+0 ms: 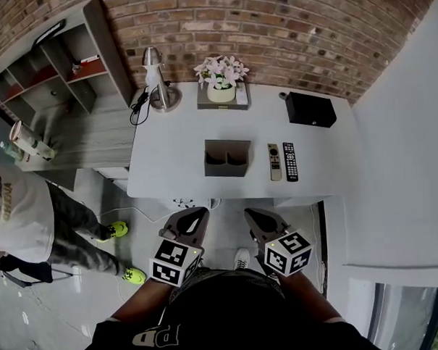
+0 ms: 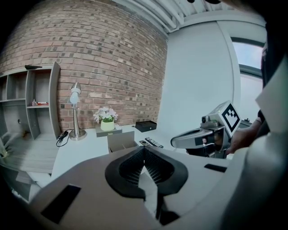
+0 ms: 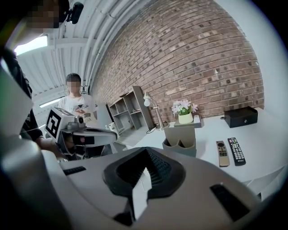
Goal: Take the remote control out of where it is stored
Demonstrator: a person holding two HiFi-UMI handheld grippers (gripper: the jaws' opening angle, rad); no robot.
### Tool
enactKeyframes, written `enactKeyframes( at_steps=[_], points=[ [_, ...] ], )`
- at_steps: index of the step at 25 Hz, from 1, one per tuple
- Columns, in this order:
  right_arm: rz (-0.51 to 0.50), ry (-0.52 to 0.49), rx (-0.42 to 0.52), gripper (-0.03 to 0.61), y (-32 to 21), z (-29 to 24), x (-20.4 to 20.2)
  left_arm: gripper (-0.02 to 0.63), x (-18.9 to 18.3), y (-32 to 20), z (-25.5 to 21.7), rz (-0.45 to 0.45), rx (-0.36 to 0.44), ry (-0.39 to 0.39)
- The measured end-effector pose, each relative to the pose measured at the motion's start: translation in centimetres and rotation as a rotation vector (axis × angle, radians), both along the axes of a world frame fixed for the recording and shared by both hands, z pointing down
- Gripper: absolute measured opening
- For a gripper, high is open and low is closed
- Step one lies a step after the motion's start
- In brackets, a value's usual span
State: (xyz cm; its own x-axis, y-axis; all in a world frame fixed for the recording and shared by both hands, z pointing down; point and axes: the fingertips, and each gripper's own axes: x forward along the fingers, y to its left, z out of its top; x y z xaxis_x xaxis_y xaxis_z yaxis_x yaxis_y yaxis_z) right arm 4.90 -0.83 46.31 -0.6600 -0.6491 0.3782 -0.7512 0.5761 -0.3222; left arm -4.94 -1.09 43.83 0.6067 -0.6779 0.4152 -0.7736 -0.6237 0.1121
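Observation:
Two remote controls lie side by side on the white table (image 1: 168, 165): a slim grey one (image 1: 275, 162) (image 3: 221, 153) and a black one with many buttons (image 1: 290, 161) (image 3: 236, 150). Left of them stands a grey two-pocket holder (image 1: 226, 157) (image 3: 181, 139) (image 2: 120, 140); nothing shows in its pockets. My left gripper (image 1: 200, 212) (image 2: 144, 149) and right gripper (image 1: 250, 213) (image 3: 145, 151) hang in the air in front of the table's near edge, both shut and holding nothing. They are well short of the remotes.
At the back of the table are a black box (image 1: 310, 108), a flower pot on a grey box (image 1: 221, 80) and a silver lamp (image 1: 155, 79) with its cable. A grey shelf unit (image 1: 62, 69) stands at the left. A person (image 1: 32, 215) stands on the floor at the left.

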Motion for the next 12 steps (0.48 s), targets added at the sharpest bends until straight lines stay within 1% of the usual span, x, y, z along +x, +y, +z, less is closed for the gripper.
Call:
enactKeyframes(
  at_steps=[3, 7, 12],
  points=[
    [0.004, 0.006, 0.001, 0.003, 0.08, 0.06, -0.27, 0.006, -0.14, 0.1, 0.15, 0.006, -0.011, 0.005],
    [0.013, 0.008, 0.007, 0.003, -0.28, -0.14, -0.38, 0.006, -0.27, -0.19, -0.1, 0.016, 0.008, 0.003],
    [0.012, 0.012, 0.009, 0.003, -0.42, -0.33, -0.61, 0.006, -0.55, -0.41, -0.31, 0.012, 0.006, 0.004]
  ],
)
